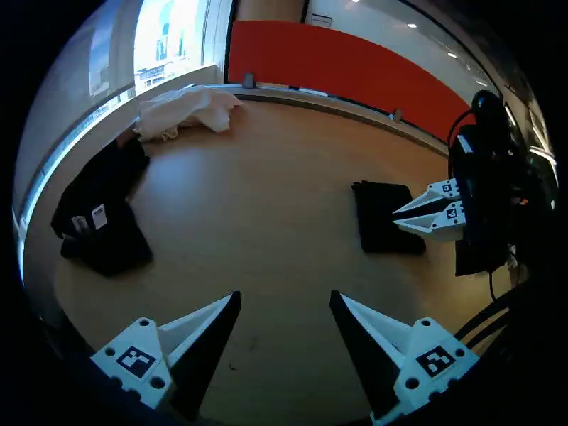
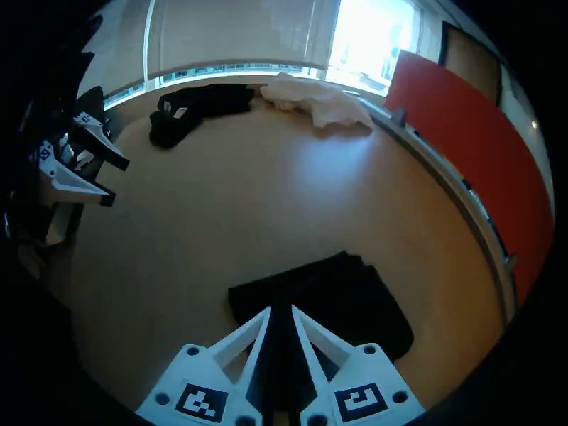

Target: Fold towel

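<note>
A folded black towel (image 2: 334,298) lies flat on the wooden table (image 2: 234,206). My right gripper (image 2: 282,310) sits at the towel's near edge, its fingers drawn almost together on dark cloth. In the left gripper view the same towel (image 1: 380,213) lies at the right, with the right gripper (image 1: 395,217) pinched over its right side and a dark-sleeved arm behind it. My left gripper (image 1: 285,296) hovers open over bare wood, well short of the towel. It shows again at the left edge of the right gripper view, left gripper (image 2: 117,181).
A crumpled white cloth (image 1: 188,110) lies by the window at the far edge. A heap of black cloth (image 1: 99,206) with white tags sits along the left side. A red panel (image 1: 341,67) stands behind the table's back rim.
</note>
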Motion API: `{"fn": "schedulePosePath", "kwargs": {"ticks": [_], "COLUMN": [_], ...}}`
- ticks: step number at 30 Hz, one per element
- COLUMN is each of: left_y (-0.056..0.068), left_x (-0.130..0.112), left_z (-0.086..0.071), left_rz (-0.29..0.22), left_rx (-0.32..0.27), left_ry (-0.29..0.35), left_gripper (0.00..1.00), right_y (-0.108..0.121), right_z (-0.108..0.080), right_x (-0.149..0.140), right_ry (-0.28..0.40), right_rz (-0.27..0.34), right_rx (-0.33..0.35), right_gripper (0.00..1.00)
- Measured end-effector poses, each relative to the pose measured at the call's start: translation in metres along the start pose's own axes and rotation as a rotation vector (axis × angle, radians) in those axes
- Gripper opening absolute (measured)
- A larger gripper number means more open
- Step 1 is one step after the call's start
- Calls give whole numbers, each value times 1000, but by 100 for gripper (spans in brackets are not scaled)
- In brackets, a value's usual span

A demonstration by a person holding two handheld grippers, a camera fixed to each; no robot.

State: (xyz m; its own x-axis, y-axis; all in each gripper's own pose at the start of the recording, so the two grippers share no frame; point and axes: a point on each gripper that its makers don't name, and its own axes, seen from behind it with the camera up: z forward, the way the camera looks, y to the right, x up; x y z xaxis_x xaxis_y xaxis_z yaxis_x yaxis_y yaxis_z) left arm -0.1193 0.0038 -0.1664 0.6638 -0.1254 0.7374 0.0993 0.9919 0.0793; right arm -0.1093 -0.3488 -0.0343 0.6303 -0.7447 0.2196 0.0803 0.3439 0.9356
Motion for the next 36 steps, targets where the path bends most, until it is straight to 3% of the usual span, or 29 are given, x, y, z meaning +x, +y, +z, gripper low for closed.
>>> {"fn": "schedulePosePath", "kwargs": {"ticks": [12, 23, 36], "left_y": [-6, -11, -8], "left_x": [-1, 0, 4], "left_z": [0, 1, 2], "left_rz": [6, 5, 10], "left_rx": [0, 7, 6], "left_ry": [-7, -7, 0], "left_gripper": [93, 93, 93], "right_y": [1, 1, 2], "right_z": [-1, -8, -22], "right_x": [-7, -9, -27], "right_ry": [-11, -6, -14], "right_rz": [47, 78, 108], "right_rx": [6, 2, -25], "right_gripper": [15, 66, 67]}}
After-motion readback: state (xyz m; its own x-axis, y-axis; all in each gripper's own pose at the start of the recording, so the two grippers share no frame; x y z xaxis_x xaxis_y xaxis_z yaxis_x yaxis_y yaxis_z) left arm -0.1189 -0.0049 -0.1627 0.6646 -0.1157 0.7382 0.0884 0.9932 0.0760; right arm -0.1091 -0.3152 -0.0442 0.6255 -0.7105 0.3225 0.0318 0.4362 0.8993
